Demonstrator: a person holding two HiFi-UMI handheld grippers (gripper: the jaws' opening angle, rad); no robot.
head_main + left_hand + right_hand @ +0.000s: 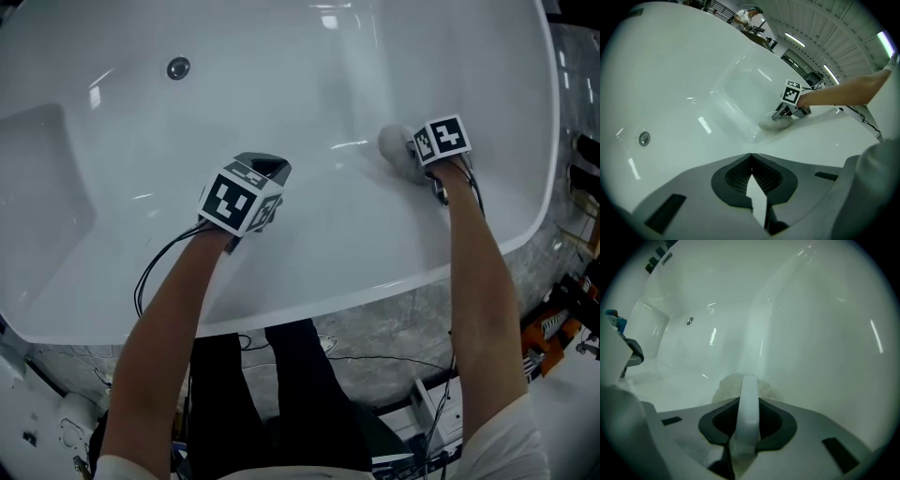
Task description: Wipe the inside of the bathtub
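The white bathtub [281,281] fills nearly everything in front of the person, who leans over its near rim with both arms reaching down inside. The wiping looks to be in progress rather than starting or finishing: the right gripper [411,152] is low on the inner wall towards the tub's right end, its jaws clamped on the white strap of a pale, fluffy wiping pad [394,142]. The pad is pressed flat against the glossy surface just beyond the jaws. The left gripper [270,171] hovers near the middle of the near wall, well apart from the pad. Its jaws are closed tip to tip with nothing between them, so it seems only to be along for balance. Far off on the opposite wall sits a small round metal fitting [178,67], untouched. I'd guess the next stroke should drag the pad along the wall curve towards the middle, keeping it pressed flat so the strap doesn't slip from the jaws on the slick enamel.
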